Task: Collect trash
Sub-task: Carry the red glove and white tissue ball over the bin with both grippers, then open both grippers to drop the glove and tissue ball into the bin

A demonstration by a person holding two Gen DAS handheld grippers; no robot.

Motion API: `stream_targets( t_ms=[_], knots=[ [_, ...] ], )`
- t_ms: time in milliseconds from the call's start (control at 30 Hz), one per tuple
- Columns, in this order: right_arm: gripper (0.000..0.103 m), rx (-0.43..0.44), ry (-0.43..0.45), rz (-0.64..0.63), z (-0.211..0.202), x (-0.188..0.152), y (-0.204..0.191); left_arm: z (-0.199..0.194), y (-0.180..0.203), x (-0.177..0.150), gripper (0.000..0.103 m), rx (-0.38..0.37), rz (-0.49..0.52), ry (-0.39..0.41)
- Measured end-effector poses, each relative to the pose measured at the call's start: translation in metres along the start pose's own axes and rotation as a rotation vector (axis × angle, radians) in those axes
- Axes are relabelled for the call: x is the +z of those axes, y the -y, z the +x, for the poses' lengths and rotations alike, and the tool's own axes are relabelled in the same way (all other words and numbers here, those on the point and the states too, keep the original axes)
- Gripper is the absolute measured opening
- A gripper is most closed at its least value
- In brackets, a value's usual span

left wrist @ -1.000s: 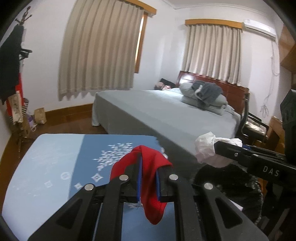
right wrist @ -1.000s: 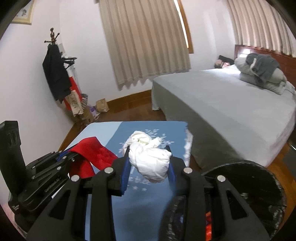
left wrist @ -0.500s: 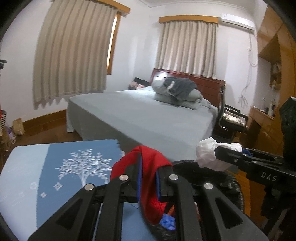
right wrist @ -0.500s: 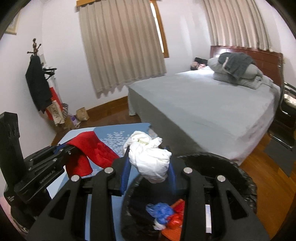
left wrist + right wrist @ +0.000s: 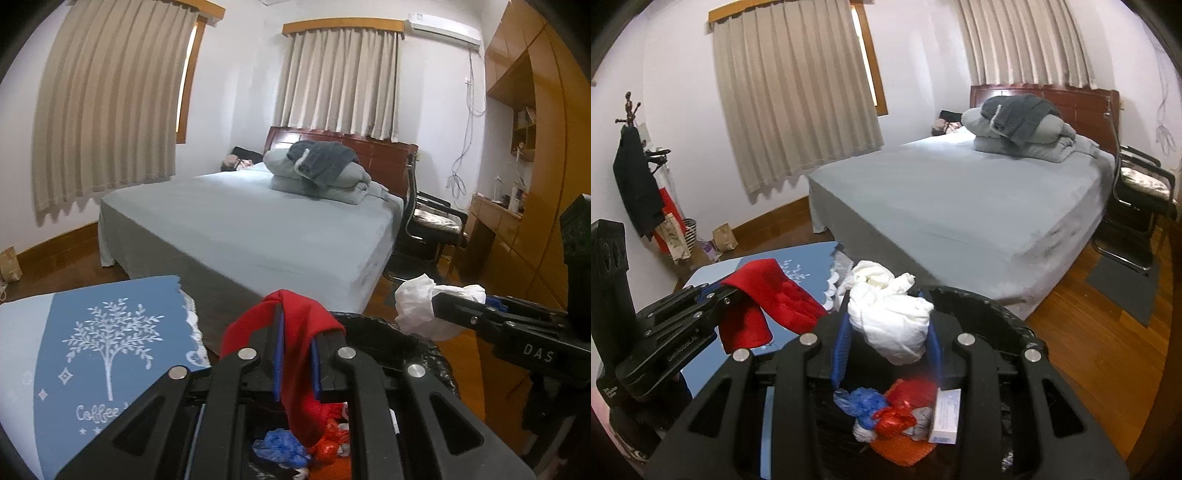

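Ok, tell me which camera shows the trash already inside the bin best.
The right wrist view. It looks down into the bin, showing the blue bag, red wrapper, orange net and small box. The left wrist view catches only scraps of them between its fingers, partly behind the hanging red cloth.

Home bedrm: bed (image 5: 258, 229), curtains (image 5: 107, 107)
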State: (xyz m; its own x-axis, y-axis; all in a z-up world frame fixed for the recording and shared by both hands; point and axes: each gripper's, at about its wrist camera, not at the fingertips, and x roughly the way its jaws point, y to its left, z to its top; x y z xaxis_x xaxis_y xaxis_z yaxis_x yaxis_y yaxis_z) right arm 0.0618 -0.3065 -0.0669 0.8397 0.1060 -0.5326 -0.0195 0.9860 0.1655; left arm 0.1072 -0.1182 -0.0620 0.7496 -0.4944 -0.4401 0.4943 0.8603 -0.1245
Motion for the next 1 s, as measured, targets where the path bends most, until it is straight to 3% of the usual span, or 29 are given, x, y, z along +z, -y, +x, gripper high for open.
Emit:
stream_targets(
  t_ms=[500,800,900,1000],
  knots=[
    [0.033,-0.062,-0.019,0.048,-0.006,-0.014,0.039,0.031,0.038,-0.009,0.012,-0.064,0.033,-0.056],
    [0.035,-0.087,-0.043,0.069,0.002,-0.022,0.054,0.05,0.041,-0.021,0.013,-0.103,0.018,-0.135],
    [0.038,-0.092,-0.059,0.083,0.008,-0.025,0.057,0.054,0.038,-0.026,0.019,-0.108,0.015,-0.164],
    [0.042,-0.093,-0.072,0.095,0.013,-0.027,0.058,0.056,0.036,-0.029,0.033,-0.102,0.015,-0.184]
  ],
)
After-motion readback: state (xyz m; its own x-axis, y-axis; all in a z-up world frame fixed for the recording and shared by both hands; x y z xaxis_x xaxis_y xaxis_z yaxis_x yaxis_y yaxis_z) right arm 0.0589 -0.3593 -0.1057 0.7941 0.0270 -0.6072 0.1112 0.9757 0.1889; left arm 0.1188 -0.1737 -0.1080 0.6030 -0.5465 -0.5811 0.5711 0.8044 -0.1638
